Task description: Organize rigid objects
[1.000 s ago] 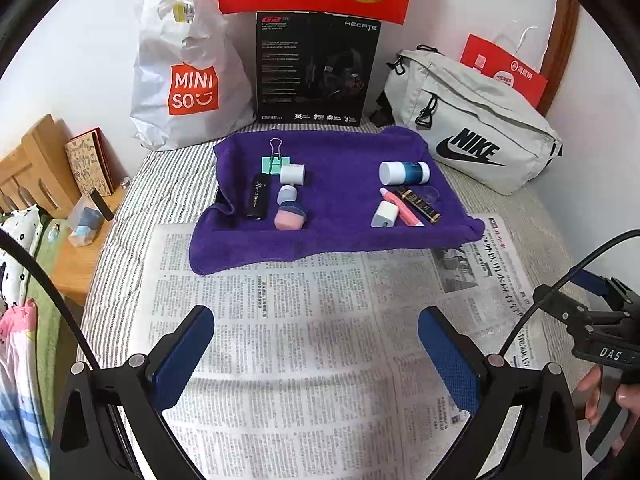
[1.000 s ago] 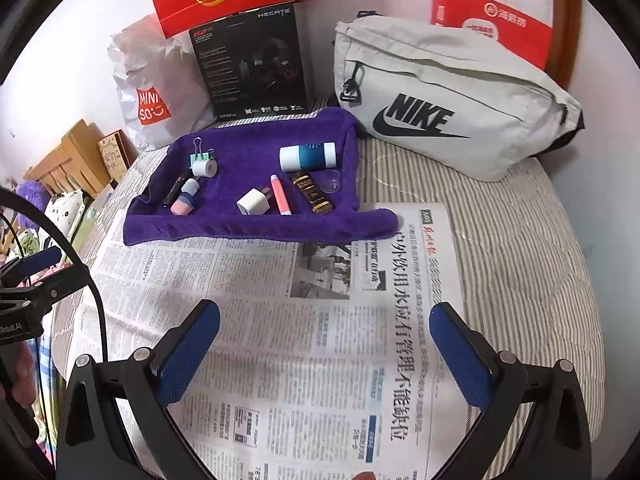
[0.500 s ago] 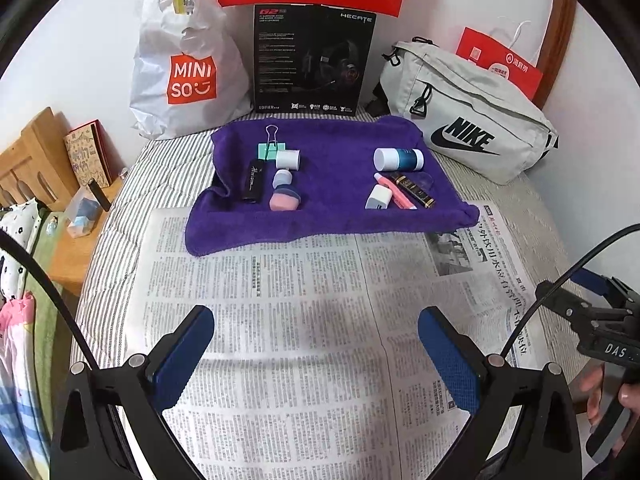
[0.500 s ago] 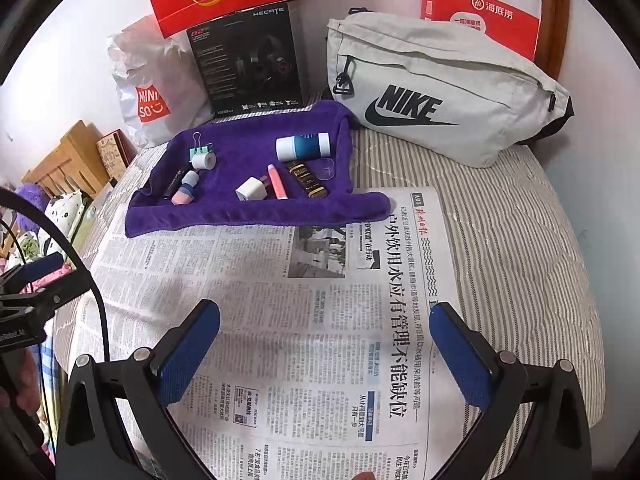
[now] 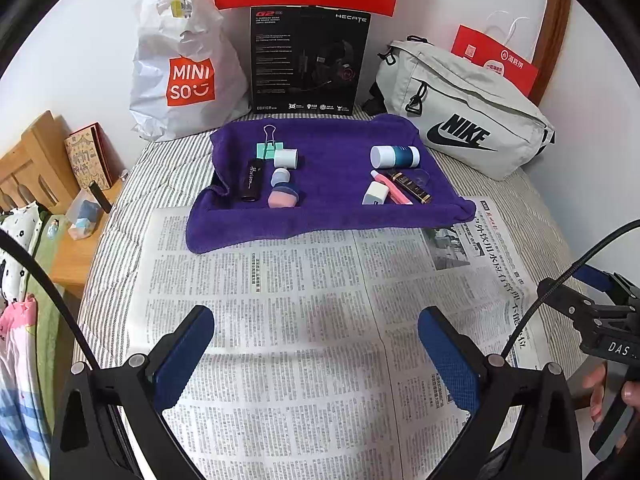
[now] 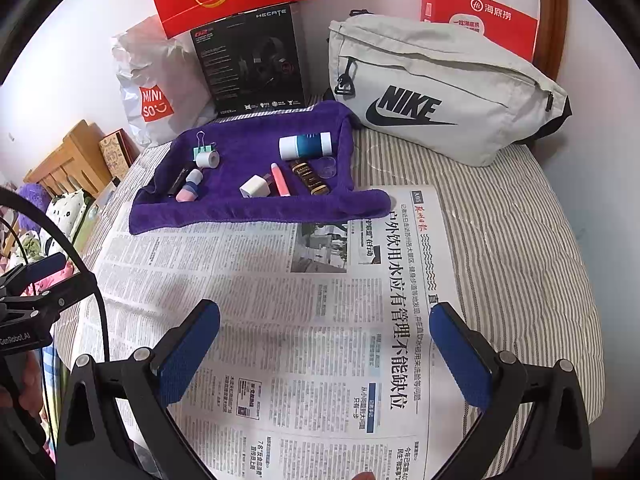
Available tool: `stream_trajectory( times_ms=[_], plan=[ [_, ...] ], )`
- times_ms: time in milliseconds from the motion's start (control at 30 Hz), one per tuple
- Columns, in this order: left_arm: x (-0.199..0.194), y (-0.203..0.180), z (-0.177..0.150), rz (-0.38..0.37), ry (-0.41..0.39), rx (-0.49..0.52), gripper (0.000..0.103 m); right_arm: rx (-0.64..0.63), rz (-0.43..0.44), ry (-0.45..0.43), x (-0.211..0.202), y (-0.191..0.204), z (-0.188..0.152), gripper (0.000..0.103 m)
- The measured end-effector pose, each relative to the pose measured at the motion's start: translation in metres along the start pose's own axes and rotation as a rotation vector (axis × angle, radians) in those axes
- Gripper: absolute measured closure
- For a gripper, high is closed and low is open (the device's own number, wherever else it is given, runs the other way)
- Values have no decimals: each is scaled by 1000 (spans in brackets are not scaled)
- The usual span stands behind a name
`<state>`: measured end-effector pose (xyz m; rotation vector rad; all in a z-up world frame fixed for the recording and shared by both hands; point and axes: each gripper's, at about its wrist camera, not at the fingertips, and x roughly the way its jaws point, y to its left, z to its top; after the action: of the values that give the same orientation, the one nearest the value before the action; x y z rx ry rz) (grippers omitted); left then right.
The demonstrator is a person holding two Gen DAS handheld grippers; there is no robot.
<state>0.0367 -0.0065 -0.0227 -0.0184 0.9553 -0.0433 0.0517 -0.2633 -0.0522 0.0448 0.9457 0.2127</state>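
Observation:
A purple towel (image 5: 332,216) (image 6: 256,210) lies on the bed with several small objects on it. On its left are a green binder clip (image 5: 269,147), a white tape roll (image 5: 286,157), a black tube (image 5: 252,180) and a pink-and-blue bottle (image 5: 282,192). On its right are a white-and-teal bottle (image 5: 395,156) (image 6: 305,145), a white charger (image 5: 375,193) (image 6: 254,187), a pink stick (image 5: 390,187) and a brown tube (image 5: 412,188). My left gripper (image 5: 316,330) and right gripper (image 6: 325,326) are open and empty over the newspaper (image 5: 304,320) (image 6: 304,320), well short of the towel.
A Miniso bag (image 5: 184,68), a black headset box (image 5: 308,60), a grey Nike bag (image 5: 464,120) (image 6: 432,92) and red paper bags (image 6: 484,16) stand behind the towel. A wooden bedside stand (image 5: 44,168) is at the left. The right gripper shows in the left wrist view (image 5: 600,320).
Both grippers have drawn back from the towel, so it looks smaller and farther away. Both stay open and empty.

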Motion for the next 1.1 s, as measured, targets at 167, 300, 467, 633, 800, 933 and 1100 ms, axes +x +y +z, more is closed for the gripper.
stream_trajectory(
  times_ms=[167,300,467,633,800,933,1100],
  plan=[
    [-2,-1,1,0,-5,8,0,0,2,-5,-2,0,-1,0],
    [-3,-2,1,1,-6,9,0,0,0,-4,-2,0,0,0],
    [-3,-1,1,0,-6,11,0,-2,-3,-7,-5,0,-2,0],
    [-6,-3,3,-3,-10,12,0,-5,-4,-10,-7,0,-1,0],
    [-6,-4,3,-3,-7,11,0,-8,0,-6,-6,1,-2,0],
    [-4,-3,2,-8,-6,8,0,-9,-2,-1,-5,2,-3,0],
    [-4,-3,1,-11,-8,6,0,-8,-2,-1,-3,3,-2,0]
  ],
)
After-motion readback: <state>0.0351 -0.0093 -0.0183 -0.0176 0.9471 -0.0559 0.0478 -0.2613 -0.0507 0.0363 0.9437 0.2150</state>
